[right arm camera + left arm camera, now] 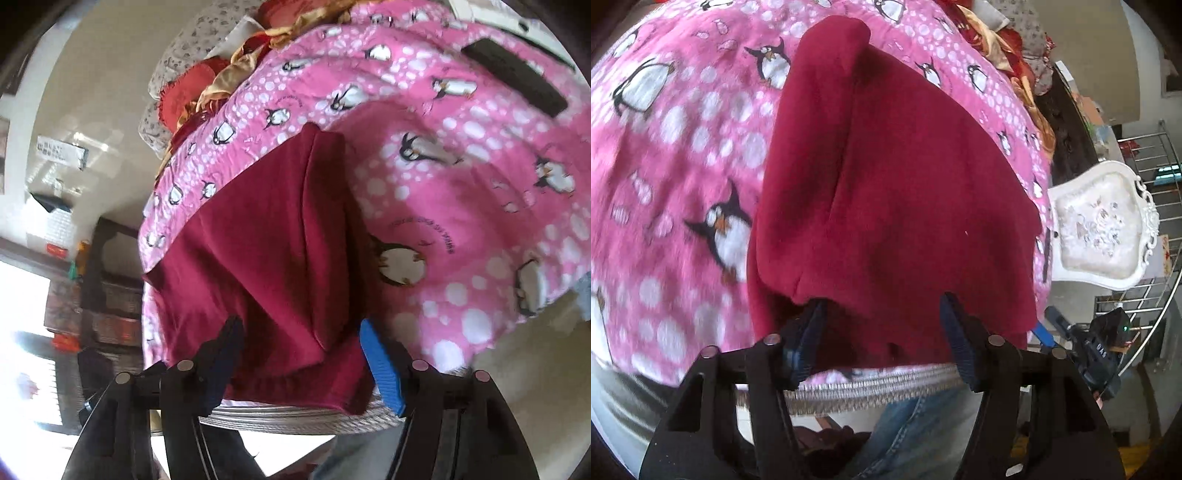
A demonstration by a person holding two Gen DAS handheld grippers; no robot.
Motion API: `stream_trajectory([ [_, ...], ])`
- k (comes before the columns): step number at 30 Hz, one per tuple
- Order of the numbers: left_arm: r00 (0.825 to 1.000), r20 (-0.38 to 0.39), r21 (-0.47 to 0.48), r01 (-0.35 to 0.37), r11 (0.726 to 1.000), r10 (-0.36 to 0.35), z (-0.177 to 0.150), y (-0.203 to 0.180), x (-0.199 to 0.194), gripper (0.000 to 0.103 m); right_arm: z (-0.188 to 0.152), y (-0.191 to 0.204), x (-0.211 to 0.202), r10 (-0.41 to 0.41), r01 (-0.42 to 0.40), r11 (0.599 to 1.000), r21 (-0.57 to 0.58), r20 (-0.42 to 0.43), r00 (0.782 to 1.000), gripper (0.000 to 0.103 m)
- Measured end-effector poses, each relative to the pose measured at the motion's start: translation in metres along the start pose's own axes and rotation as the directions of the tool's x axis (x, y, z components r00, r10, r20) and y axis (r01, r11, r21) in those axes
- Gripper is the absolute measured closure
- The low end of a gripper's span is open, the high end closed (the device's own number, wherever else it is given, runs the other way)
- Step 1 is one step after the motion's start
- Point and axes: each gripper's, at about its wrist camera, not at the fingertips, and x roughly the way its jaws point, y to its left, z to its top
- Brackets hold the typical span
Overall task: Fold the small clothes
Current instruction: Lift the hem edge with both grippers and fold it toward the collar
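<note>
- Maroon fleece garment (pixel 886 192), soft and already doubled over itself, lies on the pink penguin-print blanket (pixel 683 155), its near hem hanging just past the blanket's near edge.
- Left gripper (pixel 882 332) stands spread, pads either side of that hem, pinching nothing; likely a release once the fold is laid.
- Right gripper (pixel 306 354) is likewise spread over the same near hem, nothing clamped.
- Left wrist view alone shows the white ornate chair back (pixel 1100 225) and metal railing (pixel 1145 162) off the blanket's right edge.
- Right wrist view alone shows a dark flat rectangular object (pixel 513 75) near the blanket's far edge.
</note>
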Motion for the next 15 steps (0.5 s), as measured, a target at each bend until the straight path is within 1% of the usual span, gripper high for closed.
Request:
stream_trajectory([
  [1, 1.0, -0.012, 0.008, -0.016, 1.0, 0.016, 0.002, 0.0, 0.003, 0.054, 0.001, 0.002, 0.003, -0.01, 0.01, 1.0, 0.002, -0.012, 1.0, 0.052],
  [2, 0.999, -0.026, 0.007, -0.045, 0.999, 0.046, 0.003, 0.002, 0.006, 0.067, 0.002, 0.003, 0.007, -0.023, 0.022, 1.0, -0.007, -0.03, 0.999, 0.052],
  [3, 0.998, -0.028, 0.0, -0.057, 0.998, 0.057, 0.003, 0.004, 0.008, 0.083, 0.004, 0.004, 0.014, -0.04, 0.039, 0.999, -0.014, -0.049, 0.998, 0.056],
  [4, 0.998, -0.027, 0.002, -0.057, 0.998, 0.057, 0.003, 0.005, 0.006, 0.089, 0.004, 0.003, 0.018, -0.059, 0.058, 0.998, -0.008, -0.059, 0.996, 0.068],
  [6, 0.999, -0.004, 0.011, -0.049, 0.999, 0.049, 0.001, 0.008, -0.005, 0.096, 0.004, 0.002, 0.017, -0.057, 0.057, 0.998, -0.01, -0.068, 0.996, 0.079],
  [7, 0.999, 0.016, 0.019, -0.039, 0.999, 0.038, -0.001, 0.007, -0.016, 0.096, 0.004, 0.003, 0.013, -0.06, 0.06, 0.998, -0.014, -0.06, 0.996, 0.087],
  [9, 0.998, 0.048, 0.047, -0.029, 0.998, 0.027, -0.005, 0.004, -0.039, 0.097, 0.004, 0.006, 0.004, -0.051, 0.049, 0.998, -0.029, -0.047, 0.998, 0.091],
  [12, 0.997, 0.078, 0.103, -0.016, 0.995, 0.008, -0.013, 0.001, -0.064, 0.097, -0.003, 0.017, -0.018, -0.037, 0.034, 0.996, -0.08, -0.032, 0.999, 0.093],
  [13, 0.997, 0.078, 0.101, -0.013, 0.995, 0.005, -0.014, 0.004, -0.063, 0.097, -0.008, 0.02, -0.024, -0.053, 0.05, 0.993, -0.103, -0.027, 0.998, 0.093],
  [14, 0.997, 0.07, 0.097, -0.024, 0.995, 0.018, -0.014, 0.008, -0.058, 0.097, -0.012, 0.02, -0.025, -0.073, 0.07, 0.991, -0.115, -0.03, 0.997, 0.093],
  [15, 0.997, 0.053, 0.093, -0.054, 0.994, 0.049, -0.013, 0.016, -0.045, 0.097, -0.014, 0.019, -0.022, -0.088, 0.083, 0.988, -0.127, -0.037, 0.995, 0.093],
])
